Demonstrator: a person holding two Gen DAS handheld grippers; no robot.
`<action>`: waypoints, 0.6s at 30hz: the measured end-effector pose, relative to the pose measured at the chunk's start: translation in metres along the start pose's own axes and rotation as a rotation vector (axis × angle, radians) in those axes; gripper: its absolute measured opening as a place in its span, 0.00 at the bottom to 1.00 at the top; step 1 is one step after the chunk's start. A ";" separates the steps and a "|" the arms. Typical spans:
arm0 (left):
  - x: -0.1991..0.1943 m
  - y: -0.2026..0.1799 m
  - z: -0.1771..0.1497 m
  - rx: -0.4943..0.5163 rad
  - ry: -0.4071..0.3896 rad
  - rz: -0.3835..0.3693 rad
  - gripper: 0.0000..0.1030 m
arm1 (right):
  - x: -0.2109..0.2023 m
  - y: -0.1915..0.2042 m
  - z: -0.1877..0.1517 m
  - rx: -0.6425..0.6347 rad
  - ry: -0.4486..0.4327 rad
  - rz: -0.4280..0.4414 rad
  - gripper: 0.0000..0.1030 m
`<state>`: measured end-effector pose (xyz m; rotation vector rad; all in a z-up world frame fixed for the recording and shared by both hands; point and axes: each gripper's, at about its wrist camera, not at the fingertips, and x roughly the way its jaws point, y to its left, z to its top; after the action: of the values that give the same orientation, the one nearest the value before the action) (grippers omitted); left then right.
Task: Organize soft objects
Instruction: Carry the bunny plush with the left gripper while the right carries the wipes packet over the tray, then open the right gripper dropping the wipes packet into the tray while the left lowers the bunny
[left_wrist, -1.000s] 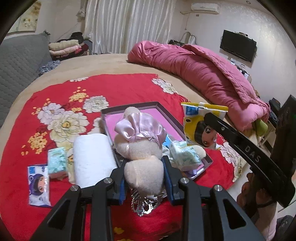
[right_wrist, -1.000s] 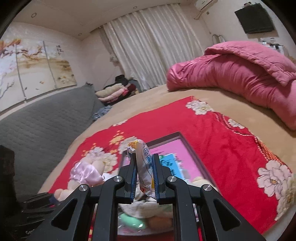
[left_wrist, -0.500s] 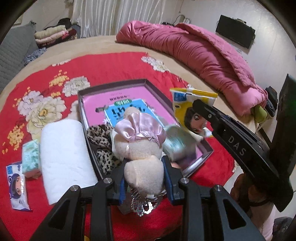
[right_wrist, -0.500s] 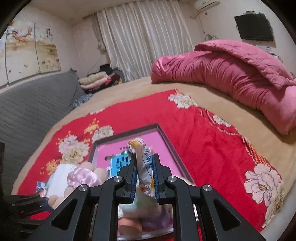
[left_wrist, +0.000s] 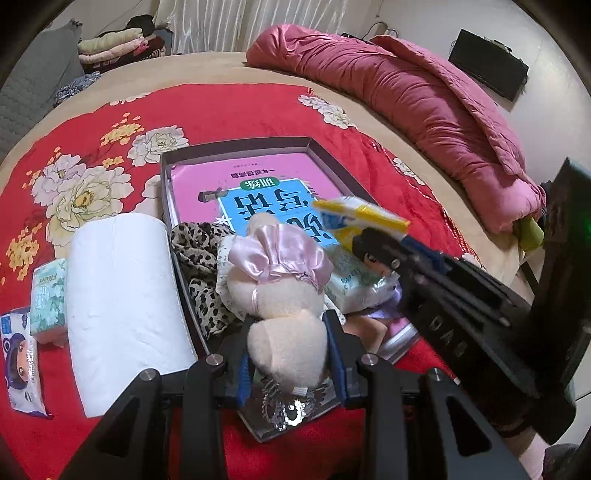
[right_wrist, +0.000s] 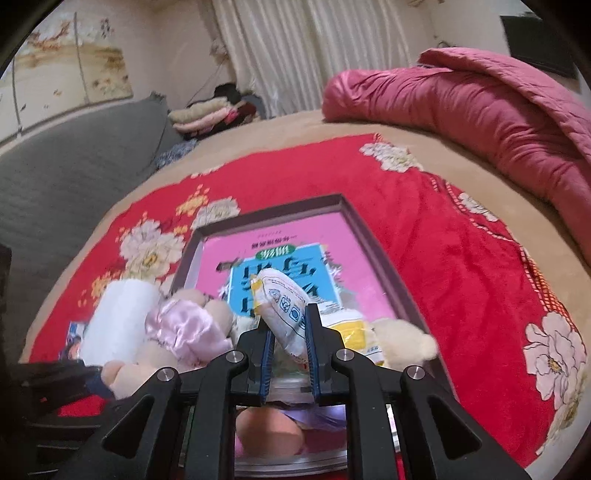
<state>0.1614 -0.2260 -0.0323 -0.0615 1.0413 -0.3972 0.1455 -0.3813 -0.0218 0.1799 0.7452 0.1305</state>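
My left gripper (left_wrist: 289, 345) is shut on a cream plush doll (left_wrist: 284, 295) with a pink satin bonnet, held over the near end of a grey tray (left_wrist: 236, 146). My right gripper (right_wrist: 290, 334) is shut on a yellow-and-white tissue packet (right_wrist: 284, 310), low over the tray (right_wrist: 365, 225); the packet also shows in the left wrist view (left_wrist: 360, 218). The tray holds a pink book (left_wrist: 258, 184), a leopard-print cloth (left_wrist: 201, 258), a green tissue pack (left_wrist: 351, 284) and a cream plush (right_wrist: 400, 341).
On the red floral blanket (left_wrist: 221, 107), left of the tray, lie a white paper roll (left_wrist: 118, 295), a green tissue pack (left_wrist: 48, 291) and a blue cartoon packet (left_wrist: 18, 365). A pink quilt (left_wrist: 424, 92) lies at the back right. A grey sofa (right_wrist: 74, 155) stands left.
Both grippers have moved down and forward towards the tray, each keeping its object. The tissue packet has tilted and sits lower over the tray's contents.
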 end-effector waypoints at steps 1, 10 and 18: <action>0.000 0.001 0.000 -0.003 0.000 -0.001 0.33 | 0.002 0.001 -0.001 -0.006 0.009 0.003 0.16; 0.001 0.003 0.001 -0.014 0.002 -0.007 0.33 | 0.010 0.003 -0.004 0.000 0.045 0.039 0.21; 0.000 0.006 0.001 -0.027 -0.004 -0.013 0.34 | 0.010 -0.002 -0.008 0.041 0.078 0.089 0.30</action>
<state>0.1640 -0.2205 -0.0331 -0.0929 1.0431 -0.3951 0.1471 -0.3806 -0.0342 0.2480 0.8178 0.2076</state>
